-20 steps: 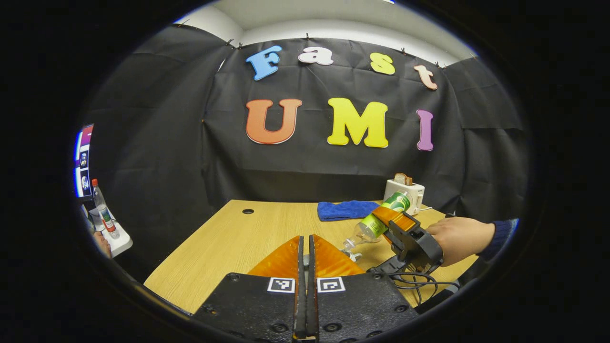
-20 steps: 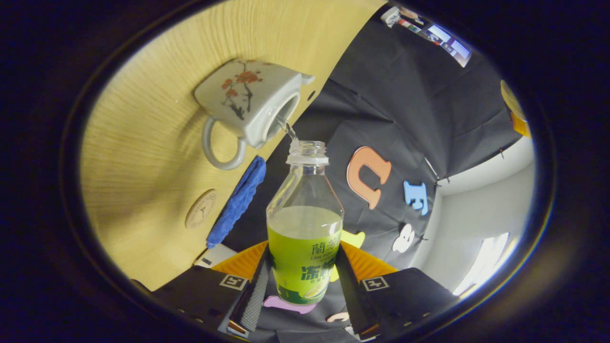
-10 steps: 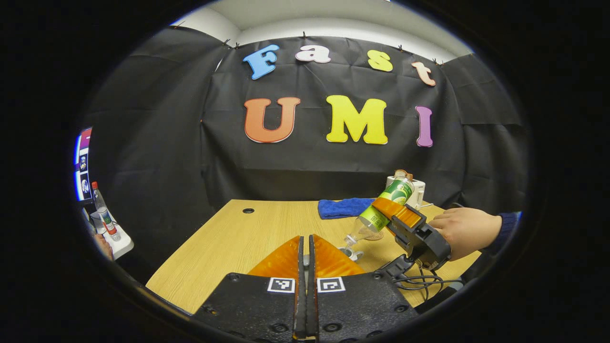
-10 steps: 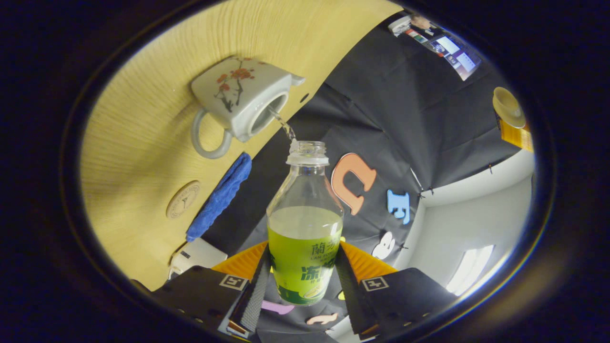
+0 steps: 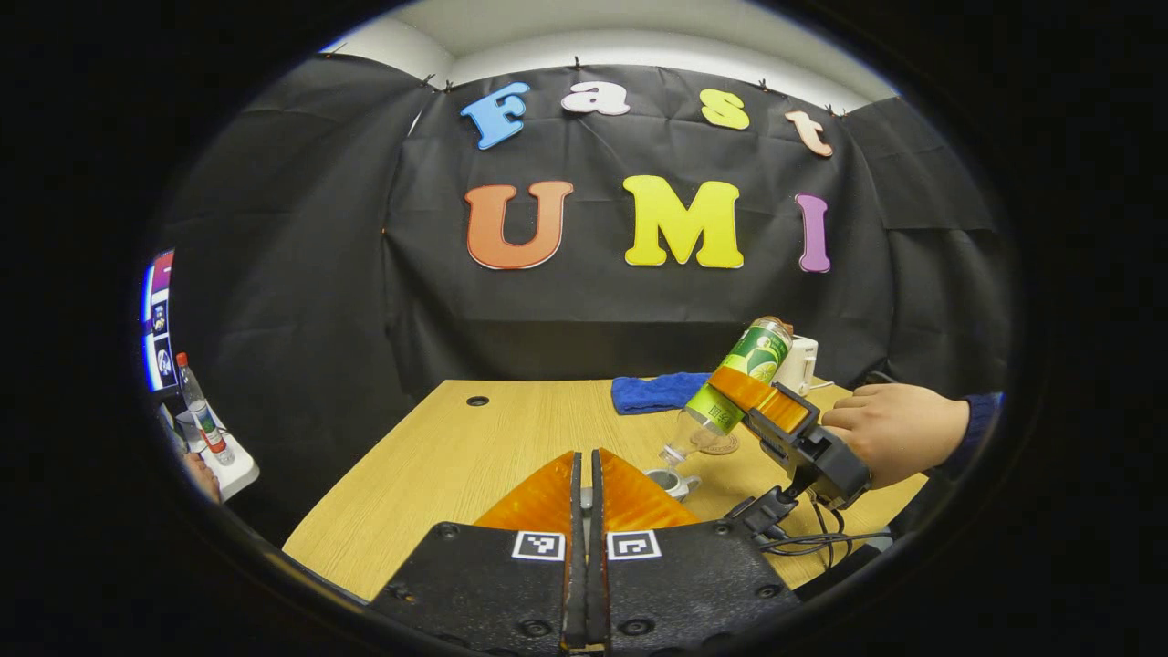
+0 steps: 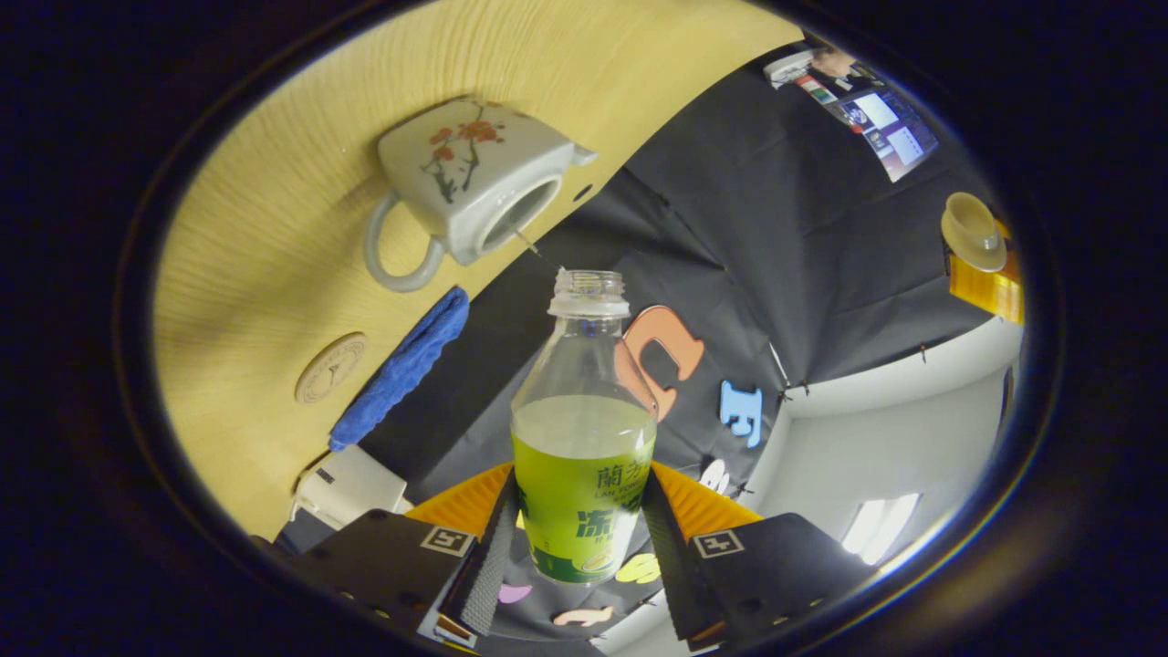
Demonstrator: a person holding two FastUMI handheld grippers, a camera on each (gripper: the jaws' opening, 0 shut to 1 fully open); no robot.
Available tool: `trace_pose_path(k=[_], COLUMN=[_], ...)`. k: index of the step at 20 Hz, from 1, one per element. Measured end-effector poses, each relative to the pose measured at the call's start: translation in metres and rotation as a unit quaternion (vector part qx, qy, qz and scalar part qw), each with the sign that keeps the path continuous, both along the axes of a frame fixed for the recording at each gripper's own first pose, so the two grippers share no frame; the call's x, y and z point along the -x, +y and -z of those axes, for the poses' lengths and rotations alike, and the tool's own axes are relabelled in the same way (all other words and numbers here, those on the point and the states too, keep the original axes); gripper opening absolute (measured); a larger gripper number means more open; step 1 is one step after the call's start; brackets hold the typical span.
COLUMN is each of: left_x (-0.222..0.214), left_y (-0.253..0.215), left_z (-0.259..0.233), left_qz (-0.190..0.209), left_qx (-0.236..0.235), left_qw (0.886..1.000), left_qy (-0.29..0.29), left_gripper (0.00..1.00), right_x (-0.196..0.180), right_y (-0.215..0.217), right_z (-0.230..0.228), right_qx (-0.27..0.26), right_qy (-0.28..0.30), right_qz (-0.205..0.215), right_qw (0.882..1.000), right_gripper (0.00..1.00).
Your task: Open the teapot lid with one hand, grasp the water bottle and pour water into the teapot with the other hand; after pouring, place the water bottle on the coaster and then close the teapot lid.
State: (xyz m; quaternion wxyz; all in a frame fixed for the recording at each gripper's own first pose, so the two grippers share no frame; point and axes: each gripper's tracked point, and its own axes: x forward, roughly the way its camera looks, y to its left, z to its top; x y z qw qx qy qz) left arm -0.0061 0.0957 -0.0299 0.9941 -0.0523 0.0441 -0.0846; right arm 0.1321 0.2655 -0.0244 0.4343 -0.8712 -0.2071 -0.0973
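Observation:
My right gripper (image 6: 580, 488) is shut on the green-labelled water bottle (image 6: 584, 411), which is tipped neck-down toward the teapot. A thin stream runs from its mouth into the open top of the white flowered teapot (image 6: 474, 178) on the wooden table (image 6: 274, 274). In the left gripper view the same bottle (image 5: 730, 392) slants down over the teapot (image 5: 671, 481), held by the right gripper (image 5: 753, 401) and a hand (image 5: 894, 438). My left gripper (image 5: 585, 461) is shut; the right gripper view shows the lid (image 6: 972, 228) held in it, up and away from the pot.
A round coaster (image 6: 330, 368) lies on the table beside a blue cloth (image 6: 401, 370), with a white toaster (image 6: 351, 484) behind. A cable (image 5: 803, 538) trails at the table's near right. A side shelf with a bottle (image 5: 196, 411) stands off to the left.
The right gripper has lifted and drawn back a little with the bottle. The water stream has thinned to a trickle. The left gripper has barely moved.

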Motion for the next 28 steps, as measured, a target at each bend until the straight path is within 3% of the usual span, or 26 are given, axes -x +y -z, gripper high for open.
trace_pose_path(k=[20,24,28], left_x=[-0.002,-0.003,-0.003], left_y=[0.003,0.005,0.004], left_z=[0.005,0.006,0.006], left_qz=[-0.005,-0.007,-0.008], left_qx=[-0.005,-0.01,-0.011], left_qw=[1.0,1.0,1.0], left_qy=[0.008,0.008,0.01], left_gripper=[0.03,0.03,0.03], right_x=[0.003,-0.002,-0.011], right_y=[0.004,-0.004,-0.021], right_z=[0.0,0.012,0.017], right_qx=[0.007,-0.076,-0.169], right_qy=[-0.016,0.023,0.056], right_qz=[-0.005,-0.008,-0.009], right_qw=[1.0,0.997,0.984], right_gripper=[0.72,0.74,0.72])
